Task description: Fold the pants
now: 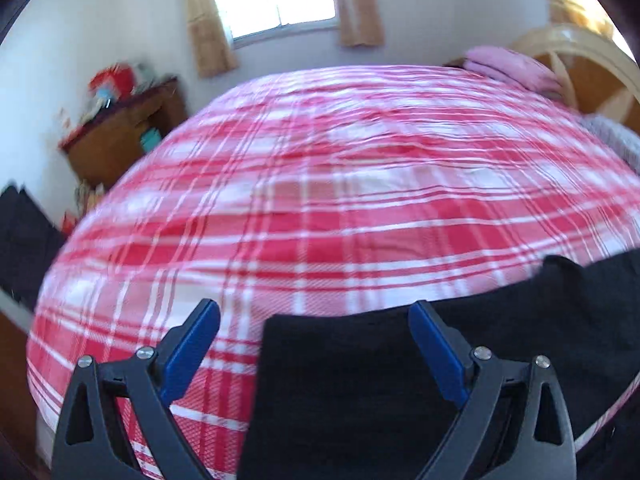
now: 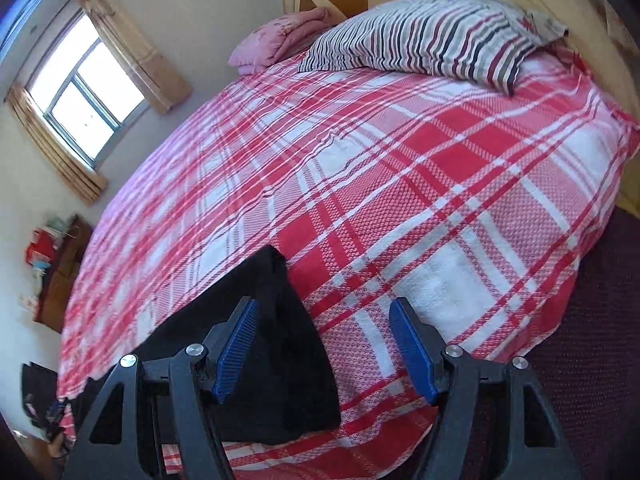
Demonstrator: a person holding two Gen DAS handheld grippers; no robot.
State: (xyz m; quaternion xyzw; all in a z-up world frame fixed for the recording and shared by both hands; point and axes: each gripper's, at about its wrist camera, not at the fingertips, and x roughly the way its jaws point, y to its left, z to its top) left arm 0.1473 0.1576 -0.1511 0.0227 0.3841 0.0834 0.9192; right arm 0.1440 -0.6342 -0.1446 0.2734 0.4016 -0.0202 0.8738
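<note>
Black pants [image 1: 400, 380] of soft matte cloth lie flat at the near edge of the bed with the red-and-white plaid woven cover [image 1: 340, 200]. In the left wrist view their long axis runs from about 7 o'clock toward 2 o'clock, with a straight folded edge. The left gripper [image 1: 314, 320] hangs over them, blue ribbed pads apart and empty. The right gripper [image 2: 322, 316] also has its fingers apart, holding nothing. A striped pillow [image 2: 432, 36] lies at 12 o'clock.

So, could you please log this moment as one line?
pants: flat on bed | left gripper: open, empty | right gripper: open, empty
</note>
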